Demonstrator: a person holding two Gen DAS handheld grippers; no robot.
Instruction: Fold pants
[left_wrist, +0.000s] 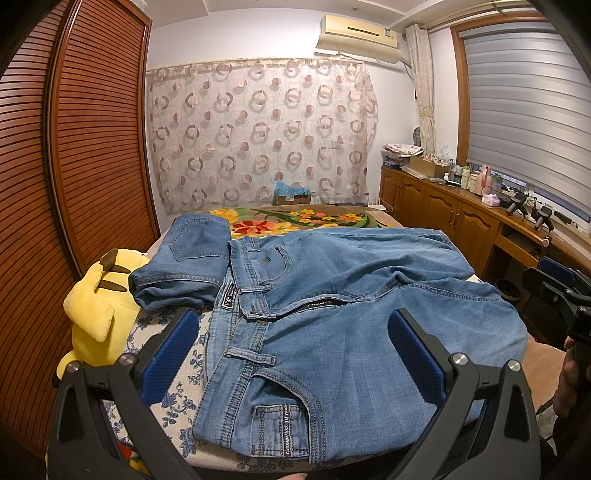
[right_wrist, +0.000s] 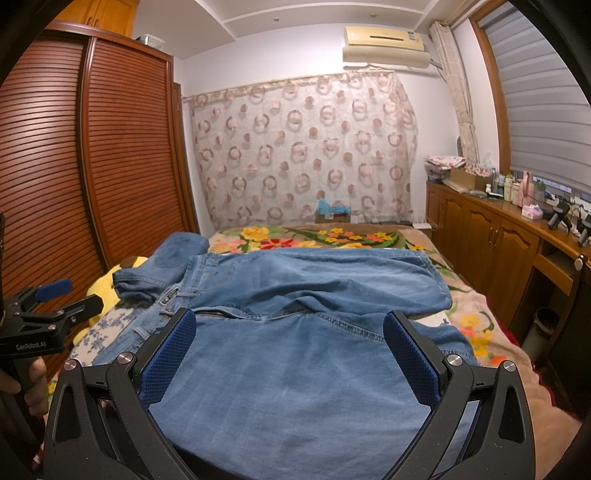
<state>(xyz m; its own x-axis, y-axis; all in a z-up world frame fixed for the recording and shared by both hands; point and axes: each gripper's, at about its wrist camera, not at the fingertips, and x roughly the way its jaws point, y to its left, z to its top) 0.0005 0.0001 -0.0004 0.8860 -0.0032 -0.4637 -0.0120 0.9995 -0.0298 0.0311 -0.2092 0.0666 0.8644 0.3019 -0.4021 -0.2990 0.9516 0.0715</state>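
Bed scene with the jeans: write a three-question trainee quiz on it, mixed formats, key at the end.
1. True or false: the left gripper is clamped on the spread jeans.
2. The folded jeans lie next to which thing? A. yellow plush toy B. a laptop C. a pair of shoes
3. Fill in: the spread jeans' zipper is ____ (open or closed).

Key: 1 false, both the left and the right gripper hover open above the denim; 2 A; 3 open.
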